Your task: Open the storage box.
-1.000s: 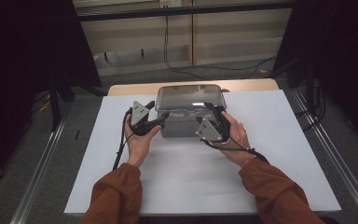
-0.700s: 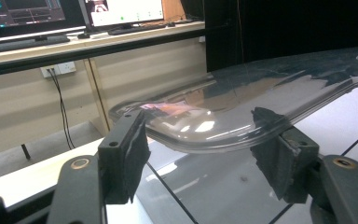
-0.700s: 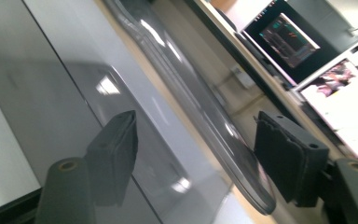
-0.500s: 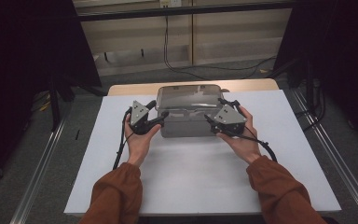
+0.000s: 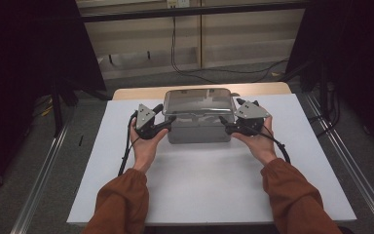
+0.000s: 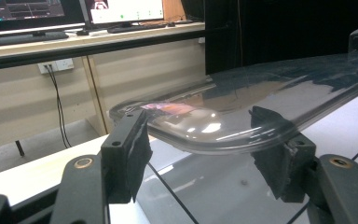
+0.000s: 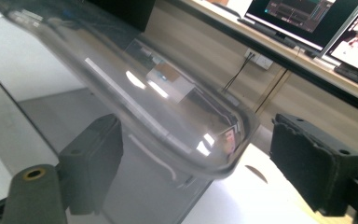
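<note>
A grey box [image 5: 197,132] with a clear domed lid [image 5: 198,101] stands at the back middle of the white table top [image 5: 209,180]. My left gripper [image 5: 165,115] is at the box's left side, open, its jaws reaching to the lid's rim. In the left gripper view the lid [image 6: 242,109] overhangs the gap between the two pads [image 6: 127,151] of the left gripper [image 6: 205,151]. My right gripper [image 5: 228,118] is open at the box's right side. In the right gripper view, the lid's rounded corner [image 7: 214,140] sits between the spread pads [image 7: 313,163] of the right gripper [image 7: 203,156].
A wooden table edge [image 5: 126,93] shows behind the white top. Metal rails [image 5: 44,170] run along both sides on the floor. Cables [image 5: 175,48] hang by the back wall. A desk with monitors [image 6: 121,9] stands beyond the table.
My right gripper has swung from the box's front right out to its right side at the lid's corner. The left gripper has held its place.
</note>
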Demonstrator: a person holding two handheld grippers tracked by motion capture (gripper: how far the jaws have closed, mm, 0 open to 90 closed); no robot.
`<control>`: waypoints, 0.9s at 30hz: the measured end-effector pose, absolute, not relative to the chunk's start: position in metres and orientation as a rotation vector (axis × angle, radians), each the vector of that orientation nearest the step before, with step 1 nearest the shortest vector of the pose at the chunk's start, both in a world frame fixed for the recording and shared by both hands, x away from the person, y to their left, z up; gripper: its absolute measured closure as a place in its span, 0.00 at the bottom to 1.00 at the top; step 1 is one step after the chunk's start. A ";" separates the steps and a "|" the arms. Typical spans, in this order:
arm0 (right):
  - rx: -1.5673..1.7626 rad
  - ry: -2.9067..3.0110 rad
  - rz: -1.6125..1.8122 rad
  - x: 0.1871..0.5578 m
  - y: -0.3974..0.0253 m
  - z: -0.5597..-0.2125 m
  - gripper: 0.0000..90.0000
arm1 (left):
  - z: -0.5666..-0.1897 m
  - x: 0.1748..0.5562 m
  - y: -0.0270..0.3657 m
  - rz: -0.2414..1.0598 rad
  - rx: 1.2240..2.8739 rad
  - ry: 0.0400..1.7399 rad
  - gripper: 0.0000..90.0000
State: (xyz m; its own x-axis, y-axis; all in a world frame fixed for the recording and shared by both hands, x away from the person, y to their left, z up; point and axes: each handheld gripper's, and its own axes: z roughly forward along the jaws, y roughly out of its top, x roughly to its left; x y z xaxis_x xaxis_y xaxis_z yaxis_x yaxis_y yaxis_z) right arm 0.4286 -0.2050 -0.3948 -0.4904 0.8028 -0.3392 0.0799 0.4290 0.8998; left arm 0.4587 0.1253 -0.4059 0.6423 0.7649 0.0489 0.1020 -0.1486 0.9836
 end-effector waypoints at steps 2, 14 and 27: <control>0.742 1.867 1.121 0.429 -0.205 -0.394 0.27 | -0.404 0.460 0.126 0.672 1.639 0.722 0.43; 0.767 1.843 1.187 0.436 -0.213 -0.388 0.44 | -0.396 0.465 0.126 0.703 1.630 0.714 0.44; 0.749 1.819 1.249 0.441 -0.219 -0.387 0.56 | -0.393 0.470 0.126 0.719 1.644 0.707 0.44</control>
State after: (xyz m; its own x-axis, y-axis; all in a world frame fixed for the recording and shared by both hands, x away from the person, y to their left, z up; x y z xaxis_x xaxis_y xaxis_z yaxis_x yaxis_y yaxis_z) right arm 0.4410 -0.2192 -0.3865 -0.5136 0.8126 -0.2754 0.0350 0.3405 0.9396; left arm 0.4698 0.1255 -0.3935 0.6311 0.7710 0.0855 0.0726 -0.1684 0.9830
